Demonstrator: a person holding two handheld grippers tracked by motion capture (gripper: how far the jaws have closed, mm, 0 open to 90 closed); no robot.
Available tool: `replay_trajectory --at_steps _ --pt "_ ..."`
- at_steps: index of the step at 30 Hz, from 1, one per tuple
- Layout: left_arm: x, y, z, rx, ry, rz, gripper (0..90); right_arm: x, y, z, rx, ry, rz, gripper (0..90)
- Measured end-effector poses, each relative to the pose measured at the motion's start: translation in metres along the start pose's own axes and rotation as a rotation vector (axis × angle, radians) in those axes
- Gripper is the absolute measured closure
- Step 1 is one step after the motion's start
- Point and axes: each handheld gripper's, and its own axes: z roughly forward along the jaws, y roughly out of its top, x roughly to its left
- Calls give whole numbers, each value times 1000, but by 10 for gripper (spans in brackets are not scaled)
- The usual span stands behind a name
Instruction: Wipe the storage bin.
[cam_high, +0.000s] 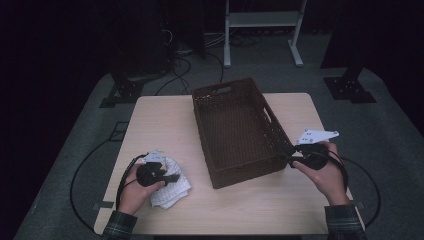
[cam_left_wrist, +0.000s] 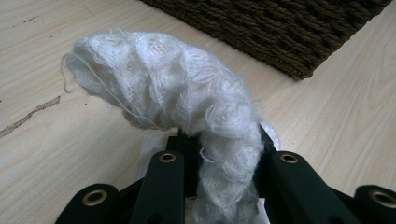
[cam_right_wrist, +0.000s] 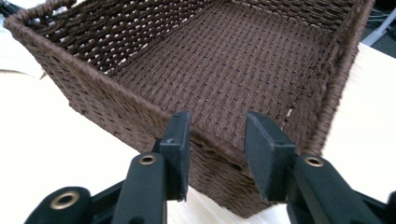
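A white knitted cloth (cam_high: 171, 187) lay bunched near the table's (cam_high: 160, 120) front left corner, well apart from the left wall of the brown woven basket (cam_high: 239, 130). The left gripper (cam_high: 167, 177) was clenched on a fold of it: in the left gripper view the cloth (cam_left_wrist: 173, 93) rose as a thick roll from between the black jaws and arched over the tabletop (cam_left_wrist: 51, 140). The left hand (cam_high: 136, 187) came in from the front edge, curled around the gripper's body, with the gripper lying low and pointing toward the basket.

The basket stood lengthwise in the middle of the table, its far end reaching the back edge. The right gripper (cam_high: 284, 156) sat at the basket's near right corner, and its jaws stood parted with the rim (cam_right_wrist: 219, 147) seen between them but no pad pressing on it. The right hand (cam_high: 325, 172) reached in from the front right, wrist angled leftward.
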Motion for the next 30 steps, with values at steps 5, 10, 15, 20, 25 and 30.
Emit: replay_trajectory --at_steps 5,10,15,20,25,30 --pt "-1 0 1 3 0 -1 733 -11 -5 4 1 29 -21 548" --pt "-1 0 1 6 -1 5 732 -9 -4 8 11 28 -48 545" --pt "-1 0 1 3 -2 -2 730 0 -6 8 3 49 -54 566" --pt "-1 0 1 3 -2 -2 729 14 -8 9 1 97 -74 593" --pt "-1 0 1 2 -1 -1 729 28 -6 10 14 123 -109 614" --pt "0 0 0 0 -2 -6 729 42 -4 14 29 159 -136 631"
